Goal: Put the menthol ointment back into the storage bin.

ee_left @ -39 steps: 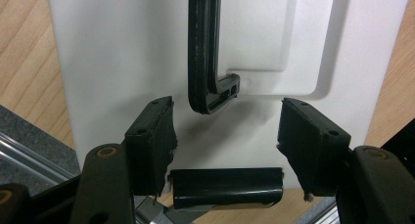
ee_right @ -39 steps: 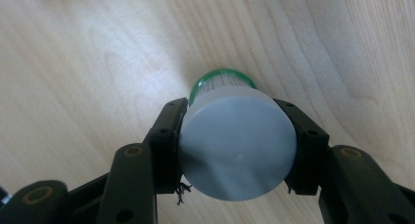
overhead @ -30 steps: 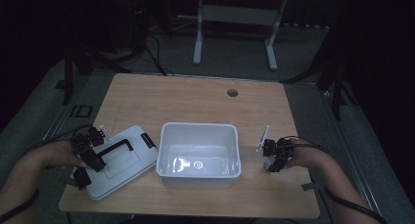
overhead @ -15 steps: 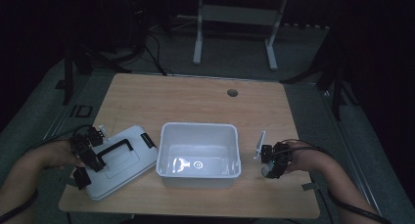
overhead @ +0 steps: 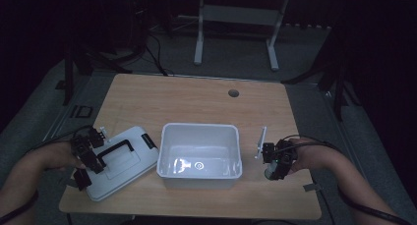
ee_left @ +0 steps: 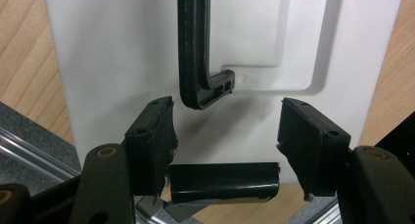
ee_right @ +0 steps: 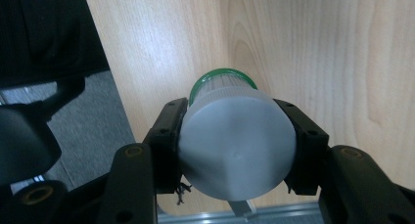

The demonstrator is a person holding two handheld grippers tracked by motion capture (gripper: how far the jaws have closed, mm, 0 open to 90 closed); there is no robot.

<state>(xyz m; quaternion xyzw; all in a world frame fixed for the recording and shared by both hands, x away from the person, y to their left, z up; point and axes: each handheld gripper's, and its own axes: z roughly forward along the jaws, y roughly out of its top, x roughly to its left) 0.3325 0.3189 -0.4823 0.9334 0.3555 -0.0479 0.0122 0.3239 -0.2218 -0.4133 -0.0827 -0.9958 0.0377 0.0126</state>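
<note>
Lower centre of the right gripper view: the right gripper [ee_right: 235, 145] is clamped on a smooth grey jar [ee_right: 237, 148] with a green cap [ee_right: 222, 77], clear of the table [ee_right: 318, 53]. Its round, slick wall may slip before reaching the white bin [overhead: 199, 156]. The left gripper [ee_left: 225, 136], jaws apart and empty, hovers over the lid [ee_left: 122, 53] at lower left of the high view.

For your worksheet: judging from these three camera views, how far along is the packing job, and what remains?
Done: the lid is off, lying left of the empty white bin. In hand: the right gripper clamps a grey, green-rimmed container above the table; the left gripper hovers open over the lid's black handle. Left, probably: container into bin, lid on.
</note>
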